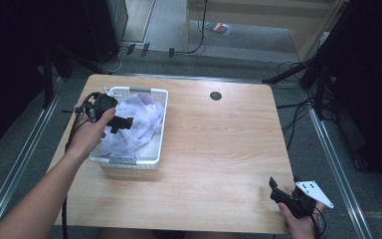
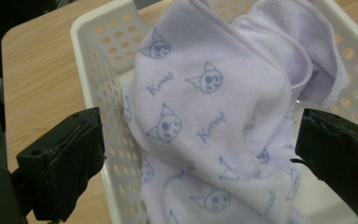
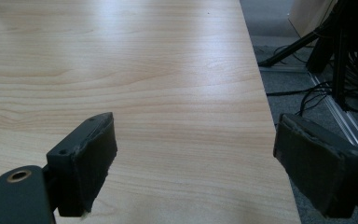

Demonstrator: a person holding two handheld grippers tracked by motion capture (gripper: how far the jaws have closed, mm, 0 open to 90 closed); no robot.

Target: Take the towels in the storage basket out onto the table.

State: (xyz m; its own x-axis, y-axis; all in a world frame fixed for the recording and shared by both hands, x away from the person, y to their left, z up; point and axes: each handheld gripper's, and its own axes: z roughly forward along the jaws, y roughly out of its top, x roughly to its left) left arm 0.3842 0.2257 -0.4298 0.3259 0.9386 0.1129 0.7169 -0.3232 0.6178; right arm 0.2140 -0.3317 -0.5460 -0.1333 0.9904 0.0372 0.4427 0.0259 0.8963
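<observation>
Lilac towel (image 2: 205,121) crumpled in the white perforated basket (image 1: 155,130) at the table's (image 1: 219,149) left.
We hold the left gripper (image 2: 200,154) over it, jaws spread wide, grasping nothing; the right gripper (image 3: 193,163), equally released, sits at the near right corner.

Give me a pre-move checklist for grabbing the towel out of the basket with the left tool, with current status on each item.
1. Left tool open: ok, jaws wide apart.
2. Aimed at the lavender towel: ok, the towel lies between the jaws in the left gripper view.
3. Towel free of jaw contact: cannot tell.
4. Near jaw clear of the white basket wall: cannot tell, it sits over the rim.
5. Right tool out of the way: ok, open at the table's near right corner.
</observation>
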